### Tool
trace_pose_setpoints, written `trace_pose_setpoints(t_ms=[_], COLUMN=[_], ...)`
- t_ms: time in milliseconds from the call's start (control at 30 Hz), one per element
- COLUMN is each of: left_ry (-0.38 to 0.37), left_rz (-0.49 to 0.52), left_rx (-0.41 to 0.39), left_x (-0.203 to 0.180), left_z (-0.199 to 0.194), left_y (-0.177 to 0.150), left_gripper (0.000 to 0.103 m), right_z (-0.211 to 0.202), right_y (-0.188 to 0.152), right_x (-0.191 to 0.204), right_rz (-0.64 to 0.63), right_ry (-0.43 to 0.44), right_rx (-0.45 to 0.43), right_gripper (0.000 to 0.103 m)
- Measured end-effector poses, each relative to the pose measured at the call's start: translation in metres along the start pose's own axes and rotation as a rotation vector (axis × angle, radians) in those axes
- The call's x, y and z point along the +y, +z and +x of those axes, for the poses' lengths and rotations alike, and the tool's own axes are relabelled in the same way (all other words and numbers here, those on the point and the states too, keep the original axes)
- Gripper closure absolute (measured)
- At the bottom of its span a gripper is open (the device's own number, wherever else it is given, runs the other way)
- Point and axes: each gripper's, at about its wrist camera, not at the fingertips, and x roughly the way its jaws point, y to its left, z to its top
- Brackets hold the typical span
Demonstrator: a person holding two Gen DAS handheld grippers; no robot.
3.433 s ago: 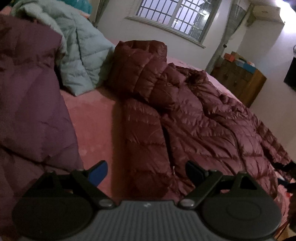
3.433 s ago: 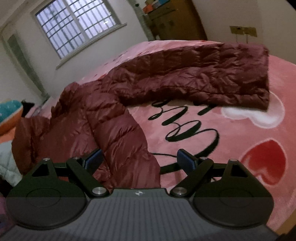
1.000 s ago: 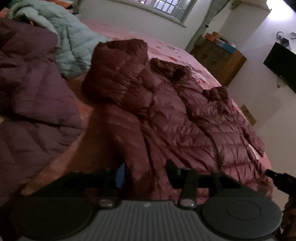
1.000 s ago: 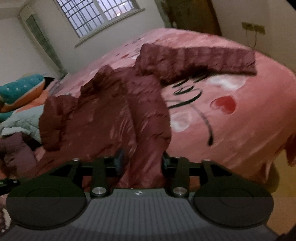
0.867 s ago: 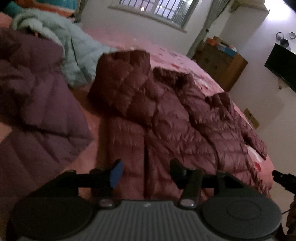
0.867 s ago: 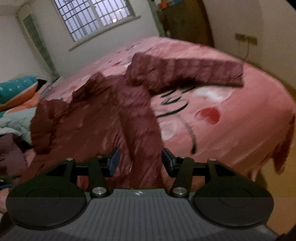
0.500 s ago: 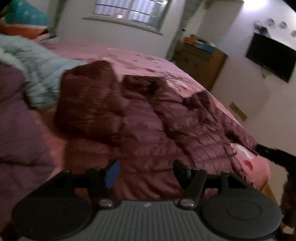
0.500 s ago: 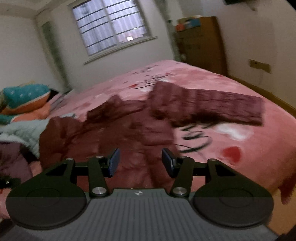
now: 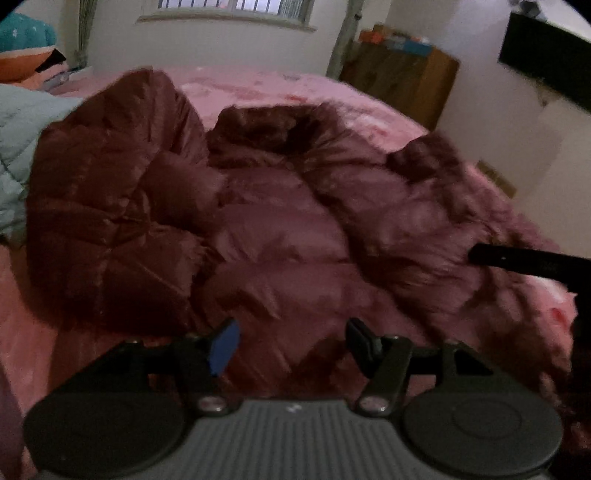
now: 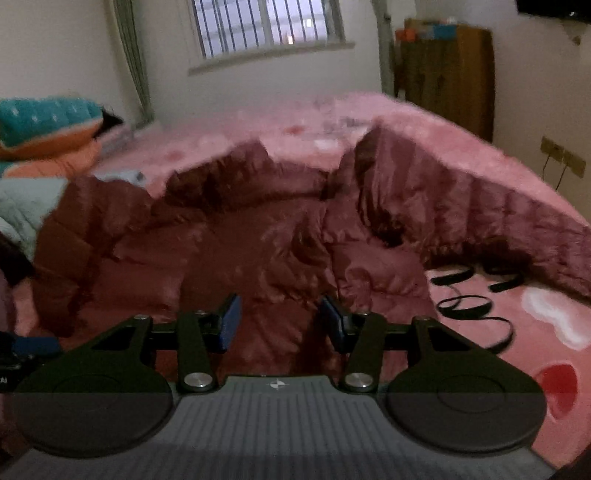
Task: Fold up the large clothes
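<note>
A large maroon puffer jacket [image 9: 288, 229] lies spread on a pink bed, hood at the far left, one sleeve stretched out to the right [image 10: 498, 214]. The jacket [image 10: 240, 251] fills the middle of the right wrist view. My left gripper [image 9: 291, 343] hovers open and empty over the jacket's near hem. My right gripper [image 10: 280, 321] is open and empty just above the hem further right. One finger of the right gripper [image 9: 517, 258] shows at the right edge of the left wrist view.
The pink blanket [image 10: 498, 325] has black lettering and heart prints. A pale teal jacket [image 9: 18, 147] lies at the left, with a teal and orange pillow [image 10: 48, 122] behind. A wooden cabinet [image 10: 447, 70] stands by the far wall, under a window [image 10: 266, 26].
Both grippers had pinched the jacket's hem a second ago, then opened and let it go. Both have since pulled back and levelled out, and the jacket lies flatter and more spread.
</note>
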Motion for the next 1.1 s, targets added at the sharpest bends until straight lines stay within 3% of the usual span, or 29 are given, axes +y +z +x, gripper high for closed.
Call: trace_pose_setpoints(t_ms=[67,200,400,700,900,1100], left_ry=[0.044,0.086,0.145,0.207,0.223,0.224], left_rz=[0.000,-0.016,-0.014,0.031,0.047,0.052], left_rx=[0.017,0.007,-0.032,-0.098,-0.125,-0.141], left_x=[0.009,0.024,0.030,0.023,0.020,0.018], left_z=[0.019,0.045,0.077,0.114,0.123,0.120], left_y=[0.005,0.014,0.035,0.053,0.053,0.050], left_gripper=[0.039,0.027,0.023,0.009,0.001,0.000], right_z=[0.026,0.069,0.108,0.154,0.171,0.164], right_y=[0.003,0.005,0.022,0.043,0.046,0.035], right_x=[-0.004,-0.012,-0.019,-0.020,-0.019,-0.020], right_rz=[0.013,0.010,0.006,-0.020,-0.045,-0.045], right_ry=[0.010,-0.017,-0.051,-0.108,-0.120,-0.111], right_rx=[0.066,0.114,0.069,-0.012,-0.061,-0.074], right_gripper=[0.044,0.046,0.050,0.047,0.043,0.041])
